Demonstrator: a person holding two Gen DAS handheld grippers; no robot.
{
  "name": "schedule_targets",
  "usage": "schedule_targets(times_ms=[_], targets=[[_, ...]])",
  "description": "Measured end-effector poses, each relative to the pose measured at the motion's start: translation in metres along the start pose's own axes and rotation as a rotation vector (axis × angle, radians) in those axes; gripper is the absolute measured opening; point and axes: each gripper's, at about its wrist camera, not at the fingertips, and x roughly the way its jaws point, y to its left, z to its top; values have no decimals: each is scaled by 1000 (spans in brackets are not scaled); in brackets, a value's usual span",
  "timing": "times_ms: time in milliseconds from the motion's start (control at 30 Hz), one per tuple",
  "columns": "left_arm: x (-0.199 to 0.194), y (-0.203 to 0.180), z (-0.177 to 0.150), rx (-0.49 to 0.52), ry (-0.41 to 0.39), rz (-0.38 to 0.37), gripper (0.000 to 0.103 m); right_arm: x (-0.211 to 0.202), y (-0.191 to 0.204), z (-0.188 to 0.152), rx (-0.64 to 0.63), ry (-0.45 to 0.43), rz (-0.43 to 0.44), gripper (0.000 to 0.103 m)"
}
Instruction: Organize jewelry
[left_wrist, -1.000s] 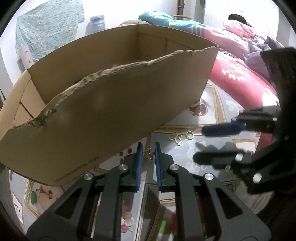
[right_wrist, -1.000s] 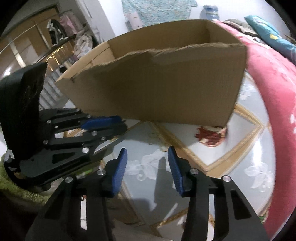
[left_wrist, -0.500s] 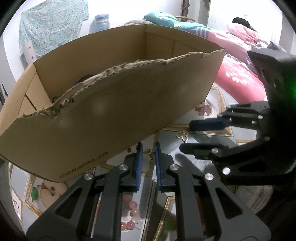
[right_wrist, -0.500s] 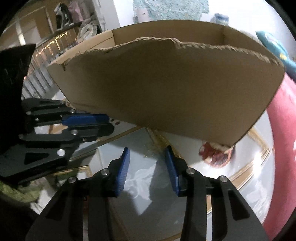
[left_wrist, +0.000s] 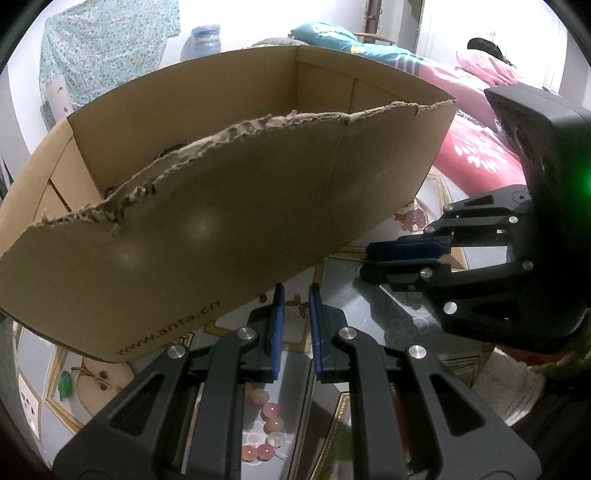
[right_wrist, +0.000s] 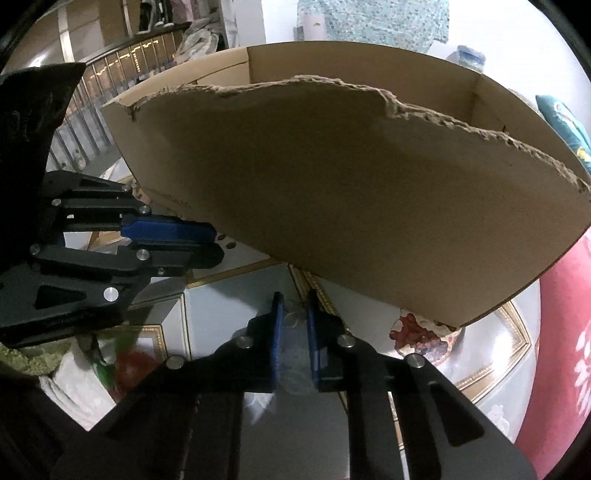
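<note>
Presently the jewelry lies scattered on the glass-topped desk (left_wrist: 373, 310) in front of a torn cardboard box (left_wrist: 221, 229). A small gold butterfly-shaped piece (left_wrist: 295, 304) sits on the glass just ahead of the left claw (left_wrist: 294, 295), whose blue pads stand narrow, a slim gap apart. Whether they pinch anything cannot be told; the butterfly piece appears to lie beyond the tips, not between them.

In the right wrist view, a thin gold ring-like piece (right_wrist: 293, 318) shows at the tips of the right claw (right_wrist: 293, 299). Its jaws are closing, with the piece in the gap — contact between pads and metal cannot be confirmed. The two claws work near each other, both close to the box's front wall.

A string of pink and white beads (left_wrist: 267, 424) lies on the desk beneath the left claw's frame, untouched. Two or three small items (right_wrist: 226, 240) rest on the glass by the box's lower edge, too small to identify.

Progress, as a judgement: early to middle. A dark object (left_wrist: 170, 149) barely shows over the torn rim, so the box may already hold something — its contents are otherwise hidden. Remaining work: secure the two gold pieces, move them to the box, then collect the beads and the small items.
</note>
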Motion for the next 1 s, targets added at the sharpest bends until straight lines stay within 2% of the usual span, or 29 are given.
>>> schedule_targets(times_ms=[267, 300, 333, 600, 800, 1000], targets=[[-1, 1, 0, 0, -4, 1, 12, -3, -6, -3, 53, -4, 23, 12], [-1, 1, 0, 0, -5, 2, 12, -4, -7, -3, 58, -6, 26, 11], [-2, 1, 1, 0, -6, 1, 12, -4, -6, -4, 64, -2, 33, 3], [-4, 0, 0, 5, -10, 4, 12, -14, -11, -13, 107, 3, 45, 3], [-7, -1, -1, 7, -15, 5, 12, -11, -14, -11, 123, 10, -6, 3], [-9, -1, -1, 6, -18, 9, 12, -8, -3, -13, 98, 30, 23, 3]])
